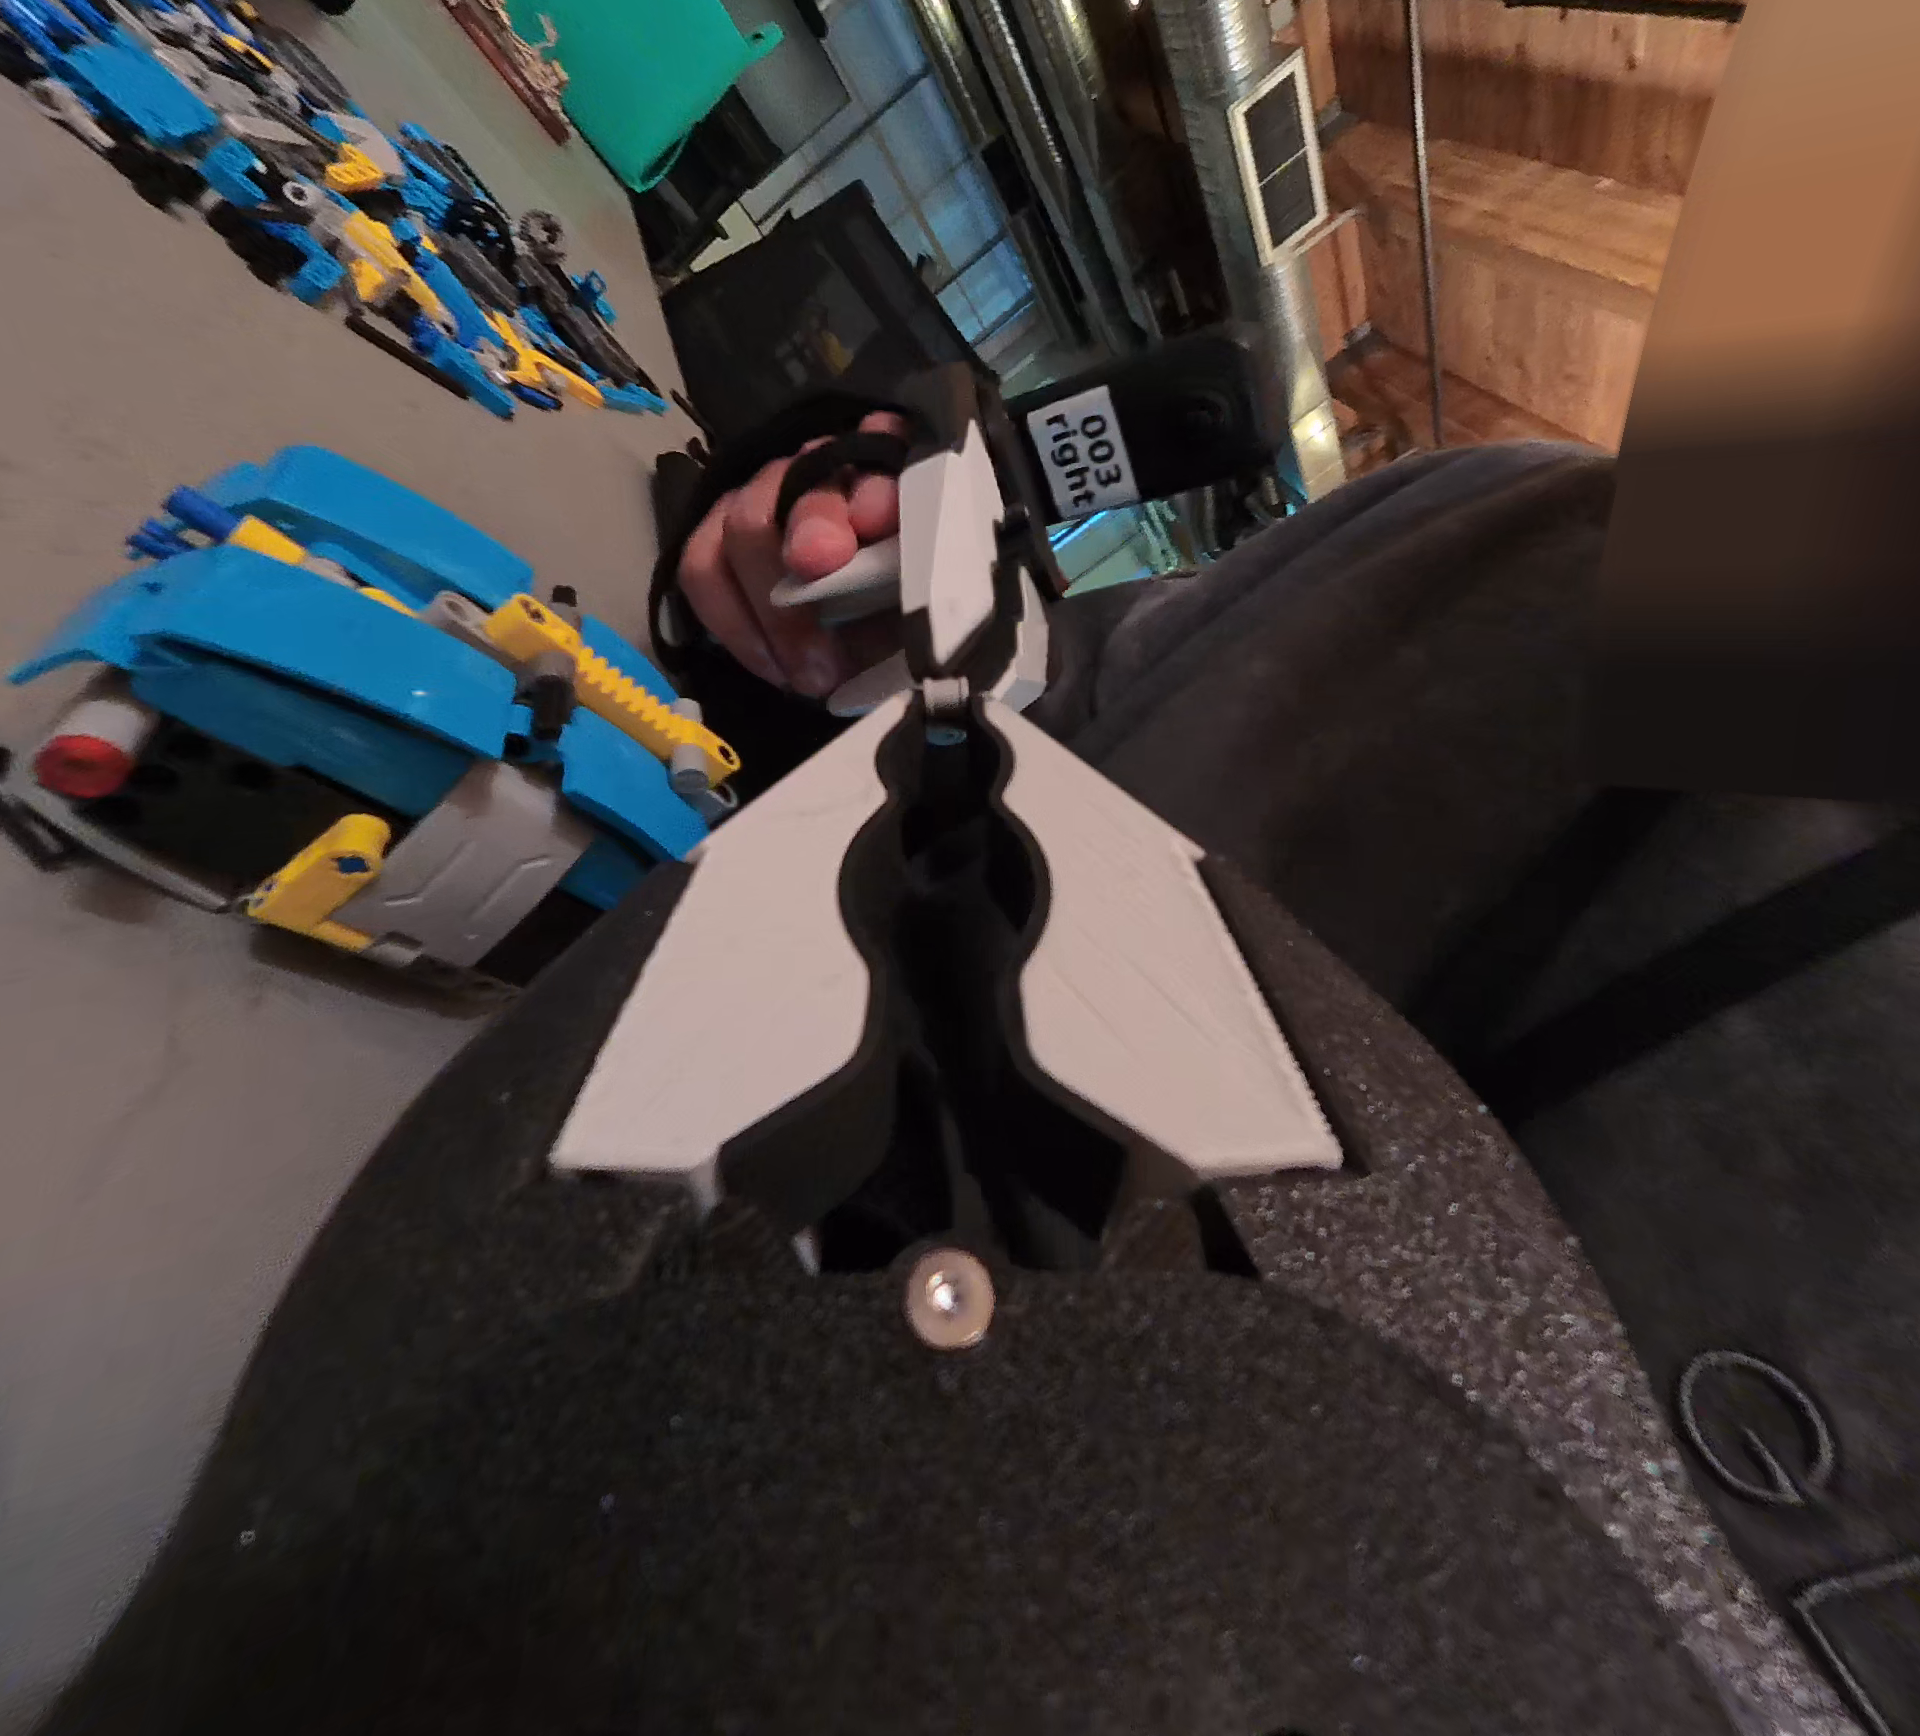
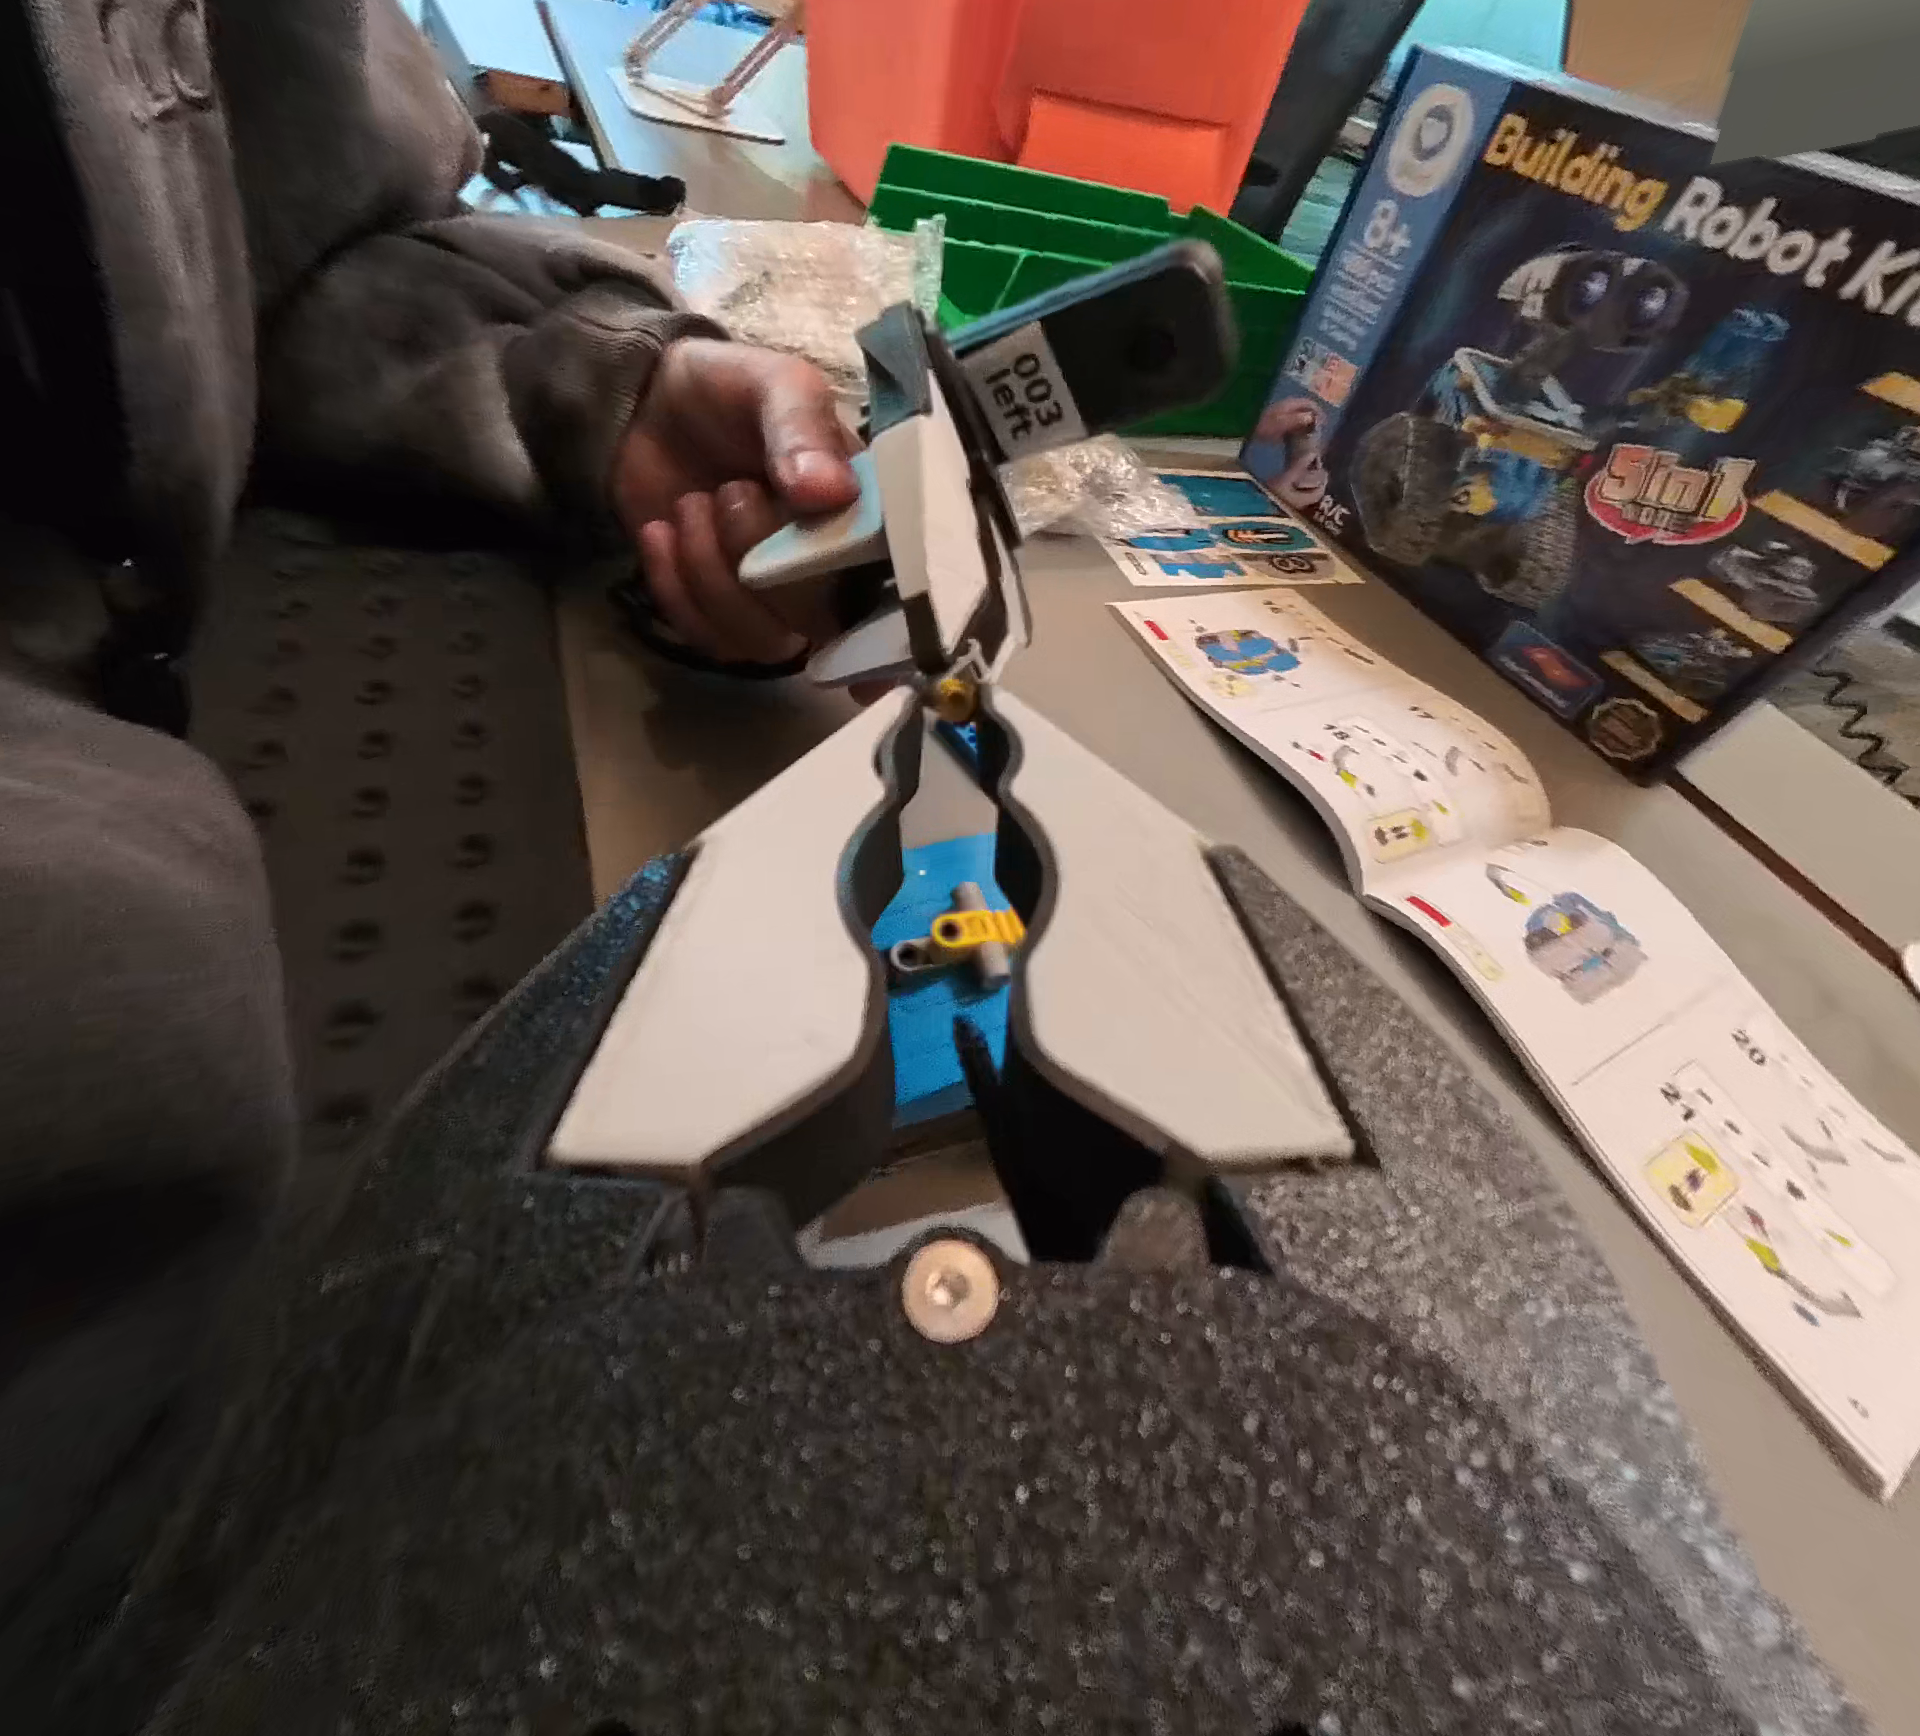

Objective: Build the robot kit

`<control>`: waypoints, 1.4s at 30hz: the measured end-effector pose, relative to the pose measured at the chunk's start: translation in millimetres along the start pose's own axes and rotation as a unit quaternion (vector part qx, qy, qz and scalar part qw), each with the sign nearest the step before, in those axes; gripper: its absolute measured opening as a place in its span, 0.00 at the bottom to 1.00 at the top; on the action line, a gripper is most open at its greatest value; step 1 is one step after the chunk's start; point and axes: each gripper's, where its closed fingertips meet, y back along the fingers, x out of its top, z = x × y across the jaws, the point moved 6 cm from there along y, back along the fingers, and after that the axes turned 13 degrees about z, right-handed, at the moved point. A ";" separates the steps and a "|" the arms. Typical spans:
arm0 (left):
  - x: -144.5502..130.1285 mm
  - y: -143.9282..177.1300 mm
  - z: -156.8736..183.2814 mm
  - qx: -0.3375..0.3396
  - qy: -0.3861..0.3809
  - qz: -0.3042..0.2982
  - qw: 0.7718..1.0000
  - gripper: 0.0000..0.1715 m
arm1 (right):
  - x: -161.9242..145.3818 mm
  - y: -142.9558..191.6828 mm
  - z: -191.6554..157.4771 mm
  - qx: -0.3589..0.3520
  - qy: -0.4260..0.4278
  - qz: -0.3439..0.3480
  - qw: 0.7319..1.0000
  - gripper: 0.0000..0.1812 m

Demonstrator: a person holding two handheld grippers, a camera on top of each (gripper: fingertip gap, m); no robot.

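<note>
both grippers meet tip to tip above the table (image 2: 1091, 647). the right gripper (image 2: 954, 699) is pinched nearly closed on a small yellow piece (image 2: 951, 692); the left gripper (image 1: 942, 699) is narrowed onto a small grey bit (image 1: 943, 697), possibly the same part. a blue model (image 1: 343, 730) sits just beside.

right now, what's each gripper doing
left gripper: shut on a small grey piece at its tips
right gripper: shut on a small yellow piece at its tips

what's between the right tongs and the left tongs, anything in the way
Only a small yellow pin, pinched where the right tongs meet the left tongs tip to tip. Nothing else visible stands between them.
</note>
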 end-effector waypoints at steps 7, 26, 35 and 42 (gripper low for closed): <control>-6.3 0.9 5.9 -0.058 0.080 -0.014 0.995 0.04 | 7.8 -1.3 -7.7 0.049 0.003 0.013 0.999 0.05; 2.4 12.5 -12.9 0.076 -0.051 -0.015 0.996 0.12 | -2.5 5.4 18.4 0.030 0.023 -0.176 0.984 0.08; 18.0 8.9 -26.9 0.181 -0.333 -0.177 0.909 0.08 | -29.7 12.0 50.9 0.083 -0.007 -0.414 0.907 0.08; 17.3 4.0 -38.6 0.164 -0.323 -0.164 0.918 0.06 | -26.3 4.0 56.2 0.149 -0.012 -0.482 0.863 0.08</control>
